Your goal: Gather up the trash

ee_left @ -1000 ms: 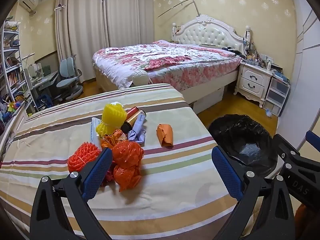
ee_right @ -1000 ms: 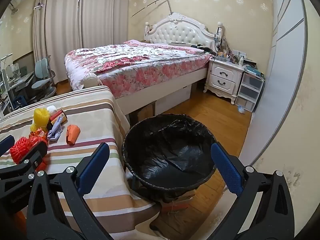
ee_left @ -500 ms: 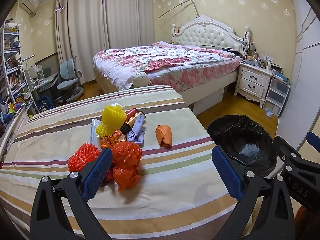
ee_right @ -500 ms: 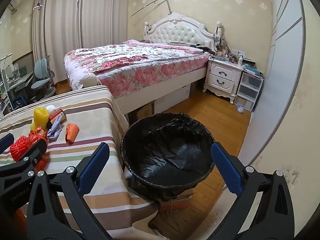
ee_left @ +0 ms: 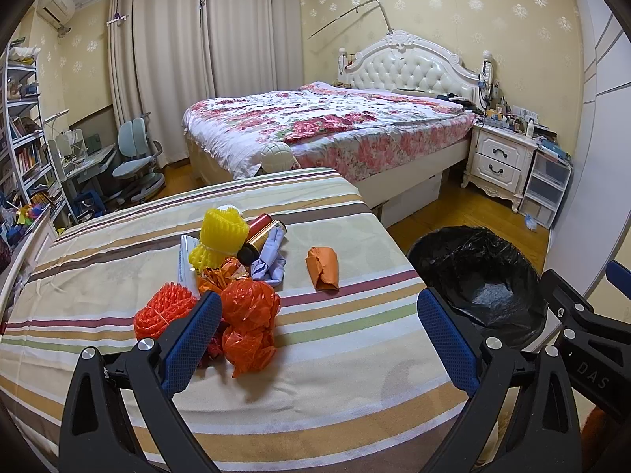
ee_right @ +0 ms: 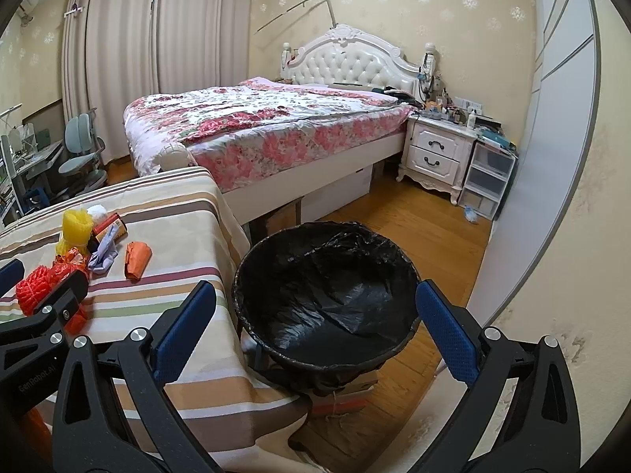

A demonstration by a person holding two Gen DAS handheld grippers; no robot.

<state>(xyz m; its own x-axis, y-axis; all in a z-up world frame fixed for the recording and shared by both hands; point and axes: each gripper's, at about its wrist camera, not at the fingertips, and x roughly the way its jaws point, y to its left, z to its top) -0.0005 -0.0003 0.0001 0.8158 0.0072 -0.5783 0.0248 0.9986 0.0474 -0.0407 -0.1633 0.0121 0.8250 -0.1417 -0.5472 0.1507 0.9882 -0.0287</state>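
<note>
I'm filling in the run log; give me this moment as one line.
left gripper: open, over striped table | right gripper: open, over black-lined trash bin | crumpled orange plastic bag: on table, not yet grasped

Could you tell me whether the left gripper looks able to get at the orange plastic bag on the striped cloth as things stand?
Probably yes: the left gripper is open, and the orange plastic bag lies just ahead by its left finger, uncovered, though the red net crowds it.

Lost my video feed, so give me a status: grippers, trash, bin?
Left hand-held gripper open, empty, over the striped table. Right hand-held gripper open above the bin. Trash pile untouched. Nothing blocking.
</note>
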